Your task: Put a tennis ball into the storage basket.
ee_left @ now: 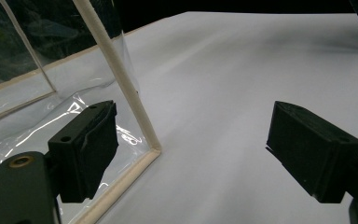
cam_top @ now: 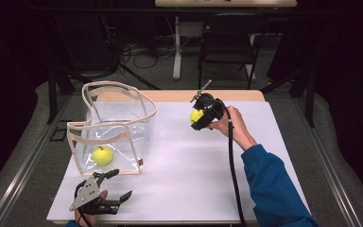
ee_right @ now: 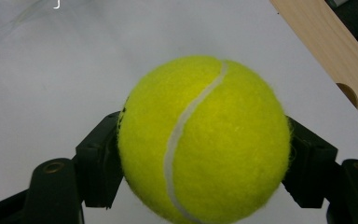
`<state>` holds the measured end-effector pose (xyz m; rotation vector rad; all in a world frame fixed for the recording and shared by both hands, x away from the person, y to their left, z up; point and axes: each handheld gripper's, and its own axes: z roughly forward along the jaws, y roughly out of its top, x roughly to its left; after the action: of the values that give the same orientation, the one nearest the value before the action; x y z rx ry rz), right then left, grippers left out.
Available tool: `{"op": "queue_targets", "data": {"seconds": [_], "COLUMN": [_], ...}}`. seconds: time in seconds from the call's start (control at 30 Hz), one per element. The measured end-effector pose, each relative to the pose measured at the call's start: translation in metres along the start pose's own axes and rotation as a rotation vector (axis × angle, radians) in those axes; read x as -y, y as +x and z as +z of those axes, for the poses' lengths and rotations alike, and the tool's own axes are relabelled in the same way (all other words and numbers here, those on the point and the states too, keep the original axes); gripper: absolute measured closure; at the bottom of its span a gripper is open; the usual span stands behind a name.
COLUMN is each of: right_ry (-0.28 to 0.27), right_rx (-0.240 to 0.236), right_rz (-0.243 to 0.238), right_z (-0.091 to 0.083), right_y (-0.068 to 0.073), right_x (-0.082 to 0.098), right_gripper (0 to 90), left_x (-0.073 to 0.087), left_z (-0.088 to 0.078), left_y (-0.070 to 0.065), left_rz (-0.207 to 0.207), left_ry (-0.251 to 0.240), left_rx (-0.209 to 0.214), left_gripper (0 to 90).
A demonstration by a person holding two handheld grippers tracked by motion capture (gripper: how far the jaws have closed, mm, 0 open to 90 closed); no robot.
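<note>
A yellow tennis ball (ee_right: pixel 204 140) is pinched between the jaws of my right gripper (cam_top: pixel 197 118), which is shut on it above the white table sheet near the back middle. The same ball (cam_top: pixel 196 116) peeks out yellow under the black gripper body in the high view. A second tennis ball (cam_top: pixel 102 155) lies inside the clear plastic bag (cam_top: pixel 116 125) with cream trim at the left. My left gripper (cam_top: pixel 121 185) rests at the front left edge, jaws open and empty, beside the bag's near corner (ee_left: pixel 151 148).
The white sheet (cam_top: pixel 184 161) covers a wooden table (cam_top: pixel 208 95) whose far edge shows bare. A black cable (cam_top: pixel 232 165) trails from the right gripper along a blue sleeve (cam_top: pixel 272 189). A dark chair (cam_top: pixel 229 42) and a table leg stand beyond.
</note>
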<state>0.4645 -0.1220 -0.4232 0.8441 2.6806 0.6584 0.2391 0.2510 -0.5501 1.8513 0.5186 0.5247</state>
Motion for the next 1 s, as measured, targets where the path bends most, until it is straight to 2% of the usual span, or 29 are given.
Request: {"op": "queue_targets", "data": {"seconds": [1.0], "right_ry": [-0.072], "right_rx": [0.0], "right_rz": [-0.021], "right_z": [-0.017], "right_y": [0.004], "right_x": [-0.027], "right_gripper": [25.9], "left_x": [0.0], "left_z": [0.0], "left_y": [0.0], "left_rz": [-0.001], "left_ry": [0.001], "left_rx": [0.0], "left_gripper": [16.1]}}
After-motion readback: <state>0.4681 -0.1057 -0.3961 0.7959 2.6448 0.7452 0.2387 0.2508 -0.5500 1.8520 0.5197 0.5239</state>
